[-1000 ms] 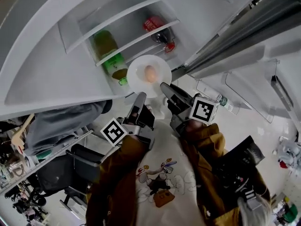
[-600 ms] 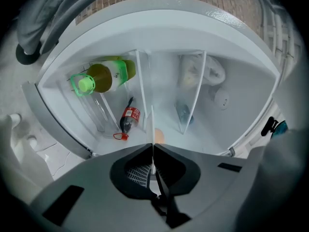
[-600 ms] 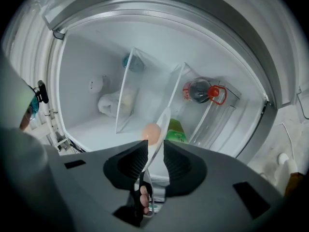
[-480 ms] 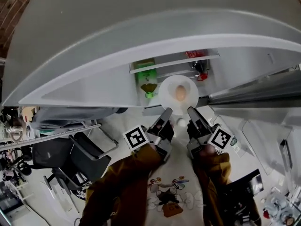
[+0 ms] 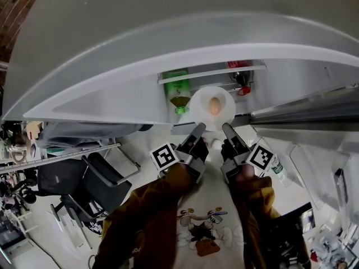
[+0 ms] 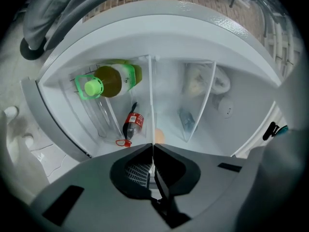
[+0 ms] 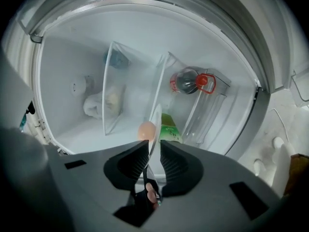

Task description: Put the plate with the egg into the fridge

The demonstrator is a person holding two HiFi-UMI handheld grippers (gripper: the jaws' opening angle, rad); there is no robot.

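Note:
A white plate with a brown egg on it hangs at the mouth of the open fridge. My left gripper is shut on the plate's near rim from the left, and my right gripper is shut on it from the right. In the left gripper view the plate shows edge-on as a thin white line between the left gripper's jaws, with the egg just beyond. In the right gripper view the plate runs through the right gripper, the egg beside it.
A green-capped tea bottle and a red-labelled cola bottle lie inside the fridge, near the plate. Glass shelves divide the inside; something white sits at the back. The open door stands at the right, a black office chair at the left.
Both grippers have carried the plate and egg lower and closer to the fridge opening. The head camera has swung, so the fridge top now fills the upper picture.

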